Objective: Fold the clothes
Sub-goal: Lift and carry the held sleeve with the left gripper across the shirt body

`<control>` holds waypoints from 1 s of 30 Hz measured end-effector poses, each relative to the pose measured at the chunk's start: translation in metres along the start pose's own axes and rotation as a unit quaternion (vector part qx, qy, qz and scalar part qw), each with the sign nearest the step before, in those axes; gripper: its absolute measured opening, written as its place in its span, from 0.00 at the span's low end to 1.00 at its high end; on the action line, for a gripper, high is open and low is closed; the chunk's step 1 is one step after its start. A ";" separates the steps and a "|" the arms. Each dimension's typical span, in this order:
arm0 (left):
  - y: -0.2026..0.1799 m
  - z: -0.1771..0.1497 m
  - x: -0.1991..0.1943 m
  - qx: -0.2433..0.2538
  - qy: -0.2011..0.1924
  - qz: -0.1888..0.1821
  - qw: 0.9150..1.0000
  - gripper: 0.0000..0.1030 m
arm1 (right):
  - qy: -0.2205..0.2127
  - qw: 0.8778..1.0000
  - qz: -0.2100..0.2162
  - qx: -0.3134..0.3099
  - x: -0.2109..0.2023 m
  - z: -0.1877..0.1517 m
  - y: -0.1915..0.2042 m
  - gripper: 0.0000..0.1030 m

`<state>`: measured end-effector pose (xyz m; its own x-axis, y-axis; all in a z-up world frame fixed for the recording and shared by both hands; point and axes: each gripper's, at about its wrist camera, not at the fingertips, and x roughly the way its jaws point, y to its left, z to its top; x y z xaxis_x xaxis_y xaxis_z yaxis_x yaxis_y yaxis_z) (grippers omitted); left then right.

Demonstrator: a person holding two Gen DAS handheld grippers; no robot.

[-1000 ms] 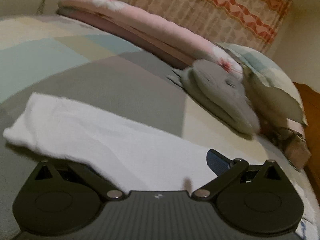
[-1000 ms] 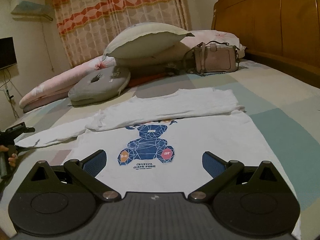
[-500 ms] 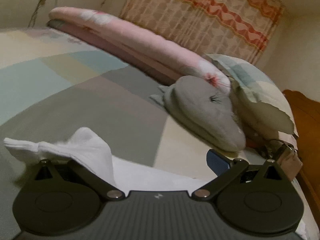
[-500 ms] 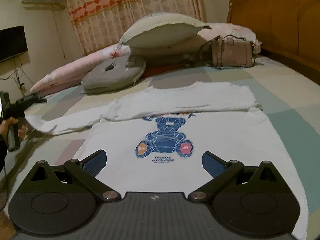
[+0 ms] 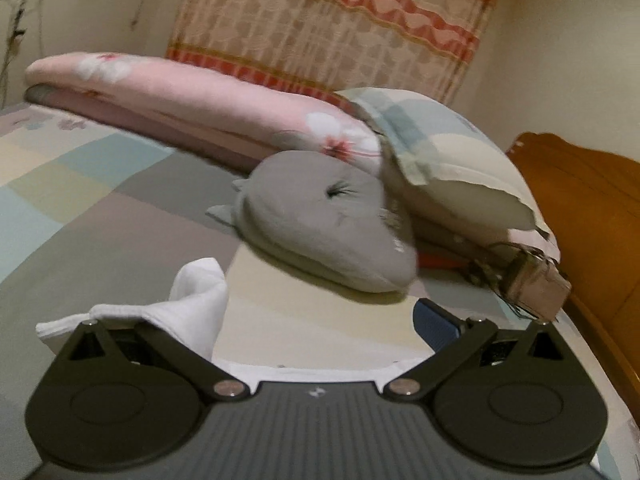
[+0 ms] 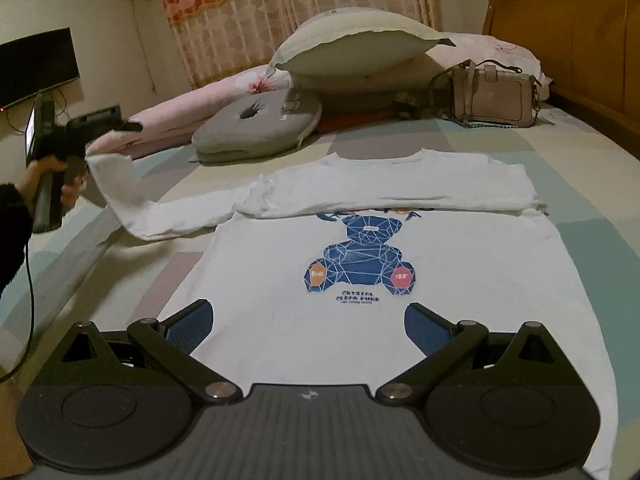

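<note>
White shirt (image 6: 360, 280): long-sleeved, laid flat and front-up on the bed (image 6: 600, 168), filling the middle of the right wrist view; hem nearest the camera, neck toward the pillows.
Print (image 6: 360, 256): blue faceted bear with one orange and one red disc and small dark lettering beneath; centre of the chest.
Folded sleeve (image 6: 400, 192): lies straight across the chest, its lower edge covering the top of the print.
Other sleeve (image 6: 160, 216): stretches to the left of the frame, and its end is raised off the bed to the left claw.
Left claw (image 5: 312, 322): fingers stand wide apart; the sleeve end is draped over the left finger and hides it, while the blue pad (image 5: 434, 322) of the right finger is bare. An actual pinch on the cloth cannot be made out.
Hand (image 6: 44, 180): wrapped around the left claw's handle, dark cuff at the wrist; left edge of the right wrist view.
Right claw (image 6: 308, 322): wide, both blue pads bare, holding nothing; poised over the shirt's hem.
Bed cover: patchwork of grey, pale blue, cream and pink blocks.
Grey cushion (image 6: 260, 128): round, dimpled centre; beyond the shirt's neck, apart from it.
Pillow (image 6: 352, 52): cream underside, propped above the cushion.
Pink quilt (image 5: 180, 100): floral, rolled long; runs left from the pillow.
Handbag (image 6: 492, 98): taupe, upright; upper right, near the wooden headboard (image 6: 560, 40).
Curtain (image 6: 280, 0): beige with orange-red bands; top of frame.
Television (image 6: 36, 64): dark screen on the wall; upper left.
</note>
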<state>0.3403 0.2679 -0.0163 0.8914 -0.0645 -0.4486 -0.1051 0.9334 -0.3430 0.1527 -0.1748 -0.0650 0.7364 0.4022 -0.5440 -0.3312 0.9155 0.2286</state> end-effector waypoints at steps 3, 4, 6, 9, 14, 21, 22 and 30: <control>-0.022 0.005 0.003 0.008 0.009 -0.012 1.000 0.99 | -0.002 1.000 0.005 0.002 -0.008 -0.001 -0.005 1.00; -0.029 0.006 0.004 0.009 0.012 -0.015 1.000 0.99 | -0.004 1.000 0.005 0.003 -0.010 -0.002 -0.008 1.00; -0.044 0.009 0.005 0.012 0.015 -0.022 1.000 0.99 | -0.007 1.000 0.006 0.005 -0.014 -0.003 -0.012 1.00; -0.068 0.014 0.011 0.020 0.019 -0.034 0.999 0.99 | -0.006 1.000 0.008 0.011 -0.020 -0.004 -0.021 1.00; -0.109 0.020 0.023 0.038 0.028 -0.043 0.998 0.99 | 0.003 0.999 0.021 0.030 -0.024 -0.008 -0.036 1.00; -0.161 0.019 0.041 0.055 0.043 -0.054 0.996 0.99 | -0.004 0.998 0.037 0.043 -0.032 -0.006 -0.052 1.00; -0.168 0.018 0.044 0.058 0.045 -0.056 0.996 0.99 | -0.005 0.998 0.038 0.045 -0.033 -0.006 -0.055 1.00; -0.227 0.013 0.064 0.082 0.062 -0.072 0.992 0.99 | -0.005 0.996 0.050 0.073 -0.028 -0.012 -0.076 1.00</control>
<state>0.4267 0.0568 0.0437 0.8294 -0.2350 -0.5067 0.1017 0.9556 -0.2767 0.1505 -0.2562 -0.0769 0.7098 0.4908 -0.5053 -0.3145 0.8627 0.3961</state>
